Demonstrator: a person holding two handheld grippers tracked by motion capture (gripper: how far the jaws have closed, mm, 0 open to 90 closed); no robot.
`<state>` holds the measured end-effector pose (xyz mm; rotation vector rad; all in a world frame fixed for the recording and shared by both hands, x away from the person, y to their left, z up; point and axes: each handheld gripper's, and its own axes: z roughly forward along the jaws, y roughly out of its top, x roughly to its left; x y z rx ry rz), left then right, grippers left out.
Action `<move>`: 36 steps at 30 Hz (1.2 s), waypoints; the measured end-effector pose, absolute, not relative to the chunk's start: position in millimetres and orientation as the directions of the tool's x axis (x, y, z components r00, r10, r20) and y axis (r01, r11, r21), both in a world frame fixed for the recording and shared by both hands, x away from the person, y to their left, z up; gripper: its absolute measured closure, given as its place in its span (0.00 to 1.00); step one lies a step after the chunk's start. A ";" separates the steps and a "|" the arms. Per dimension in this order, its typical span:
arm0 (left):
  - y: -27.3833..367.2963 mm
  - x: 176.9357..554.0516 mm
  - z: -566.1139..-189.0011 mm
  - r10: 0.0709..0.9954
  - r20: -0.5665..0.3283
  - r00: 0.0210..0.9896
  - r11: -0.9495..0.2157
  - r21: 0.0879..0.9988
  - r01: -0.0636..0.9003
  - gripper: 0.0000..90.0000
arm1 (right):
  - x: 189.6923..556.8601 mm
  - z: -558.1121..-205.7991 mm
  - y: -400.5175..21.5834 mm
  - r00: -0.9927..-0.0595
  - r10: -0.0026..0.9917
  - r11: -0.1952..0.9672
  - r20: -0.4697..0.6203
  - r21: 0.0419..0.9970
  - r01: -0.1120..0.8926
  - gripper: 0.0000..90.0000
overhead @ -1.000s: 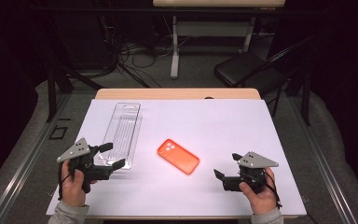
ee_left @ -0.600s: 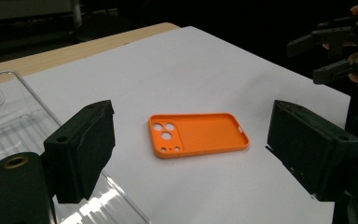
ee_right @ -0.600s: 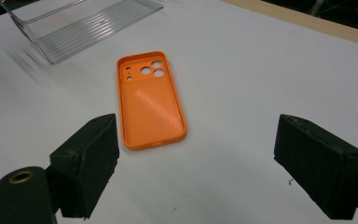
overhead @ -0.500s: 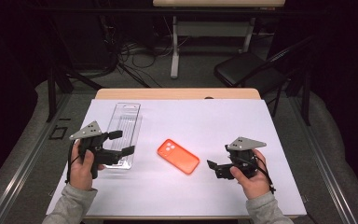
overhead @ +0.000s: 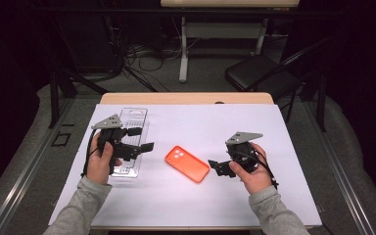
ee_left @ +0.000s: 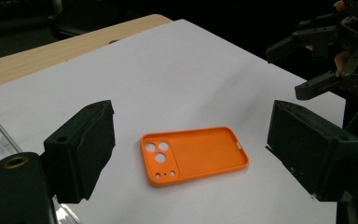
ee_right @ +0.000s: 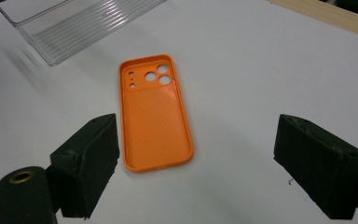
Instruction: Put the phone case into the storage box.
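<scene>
Two tools, left tool point(overhead: 147, 139) and right tool point(overhead: 219, 168), gape wide and empty; we see the orange phone case point(overhead: 187, 163) flat between them on the tabletop point(overhead: 284, 147), long axis slanting, nearer the right one.

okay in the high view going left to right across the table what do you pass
Left gripper over the clear ridged plastic tray → orange phone case lying on the white table cover → right gripper, jaws open.

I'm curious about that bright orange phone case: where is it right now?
The orange phone case lies open side up on the white table sheet, between the left gripper and right gripper, just right of the clear plastic tray.
</scene>
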<state>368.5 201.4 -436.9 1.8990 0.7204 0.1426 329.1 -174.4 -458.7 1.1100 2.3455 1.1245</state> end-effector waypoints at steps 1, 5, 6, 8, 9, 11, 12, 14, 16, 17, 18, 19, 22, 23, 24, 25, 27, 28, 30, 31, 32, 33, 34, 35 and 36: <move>199.9 370.5 -436.9 0.542 -0.226 0.810 -0.263 0.869 0.418 0.17 | 329.1 -458.7 -174.4 -0.651 0.758 0.391 0.049 0.765 0.513 0.15; 194.6 379.6 -437.5 0.560 -0.247 0.791 -0.237 0.867 0.439 0.17 | 342.6 -456.6 -169.7 -0.644 0.762 0.382 0.075 0.750 0.539 0.14; 194.2 381.6 -437.8 0.560 -0.251 0.790 -0.235 0.866 0.442 0.17 | 344.6 -456.6 -169.0 -0.644 0.761 0.385 0.073 0.748 0.541 0.14; 193.8 383.1 -438.4 0.562 -0.255 0.787 -0.231 0.866 0.444 0.17 | 349.3 -456.9 -166.2 -0.646 0.760 0.399 0.070 0.734 0.549 0.12; 193.7 384.4 -439.1 0.561 -0.260 0.786 -0.224 0.866 0.447 0.17 | 349.3 -456.9 -166.2 -0.646 0.760 0.399 0.070 0.734 0.549 0.12; 193.9 386.3 -440.3 0.564 -0.271 0.780 -0.213 0.865 0.455 0.17 | 354.5 -458.0 -163.3 -0.655 0.752 0.418 0.070 0.717 0.557 0.08; 193.7 387.1 -441.2 0.572 -0.281 0.771 -0.204 0.861 0.465 0.17 | 354.5 -458.0 -163.3 -0.655 0.752 0.418 0.070 0.717 0.557 0.08; 192.9 388.9 -441.4 0.593 -0.289 0.752 -0.206 0.848 0.489 0.17 | 358.0 -459.9 -161.2 -0.660 0.748 0.430 0.069 0.708 0.561 0.07; 192.0 389.1 -441.9 0.611 -0.286 0.738 -0.217 0.836 0.504 0.17 | 361.5 -462.1 -159.4 -0.660 0.748 0.438 0.073 0.693 0.573 0.06; 192.2 389.2 -442.3 0.613 -0.285 0.736 -0.220 0.833 0.507 0.17 | 362.9 -463.1 -158.0 -0.656 0.752 0.440 0.074 0.684 0.582 0.06; 192.5 388.9 -442.6 0.615 -0.291 0.732 -0.218 0.830 0.514 0.17 | 364.5 -464.0 -156.6 -0.655 0.752 0.447 0.070 0.676 0.586 0.06; 193.3 388.4 -443.2 0.609 -0.311 0.730 -0.206 0.827 0.523 0.17 | 367.2 -465.1 -153.7 -0.651 0.757 0.457 0.056 0.666 0.589 0.06; 193.8 387.1 -443.4 0.603 -0.314 0.734 -0.202 0.829 0.521 0.16 | 369.9 -465.4 -150.7 -0.647 0.760 0.461 0.058 0.654 0.600 0.06; 193.6 385.8 -443.3 0.607 -0.300 0.735 -0.216 0.829 0.517 0.16 | 371.0 -465.6 -149.6 -0.647 0.761 0.461 0.057 0.654 0.600 0.06; 193.2 383.6 -444.1 0.606 -0.291 0.741 -0.230 0.827 0.512 0.16 | 374.5 -466.2 -146.7 -0.647 0.760 0.464 0.065 0.643 0.610 0.06; 193.2 383.6 -444.1 0.606 -0.291 0.741 -0.230 0.827 0.512 0.16 | 374.5 -466.2 -146.7 -0.647 0.760 0.464 0.065 0.643 0.610 0.06; 193.2 381.3 -444.9 0.607 -0.285 0.742 -0.239 0.825 0.512 0.16 | 377.7 -467.4 -144.1 -0.643 0.763 0.465 0.073 0.629 0.623 0.06; 193.2 380.3 -445.1 0.611 -0.284 0.739 -0.239 0.824 0.514 0.16 | 380.9 -468.7 -141.2 -0.644 0.761 0.470 0.078 0.618 0.630 0.06; 194.3 379.3 -444.7 0.613 -0.278 0.739 -0.245 0.823 0.513 0.16 | 382.2 -469.4 -139.6 -0.646 0.759 0.473 0.076 0.617 0.629 0.06; 195.2 378.5 -444.1 0.612 -0.274 0.742 -0.249 0.824 0.509 0.16 | 384.3 -469.6 -136.1 -0.651 0.756 0.489 0.071 0.600 0.633 0.08; 195.2 378.5 -444.1 0.612 -0.274 0.742 -0.249 0.824 0.509 0.17 | 384.3 -469.6 -136.1 -0.651 0.756 0.489 0.071 0.600 0.633 0.08; 195.7 377.5 -443.8 0.613 -0.269 0.743 -0.251 0.825 0.506 0.17 | 385.3 -470.2 -134.8 -0.656 0.752 0.495 0.066 0.601 0.627 0.10; 195.8 377.0 -443.8 0.615 -0.270 0.741 -0.251 0.824 0.508 0.17 | 387.1 -470.1 -132.8 -0.666 0.743 0.510 0.060 0.593 0.623 0.15; 195.8 376.4 -443.8 0.619 -0.266 0.739 -0.252 0.824 0.508 0.17 | 388.1 -470.1 -131.7 -0.669 0.740 0.514 0.060 0.592 0.621 0.17; 196.4 376.1 -443.8 0.622 -0.255 0.740 -0.261 0.824 0.503 0.17 | 391.0 -470.9 -128.7 -0.674 0.737 0.522 0.058 0.584 0.622 0.19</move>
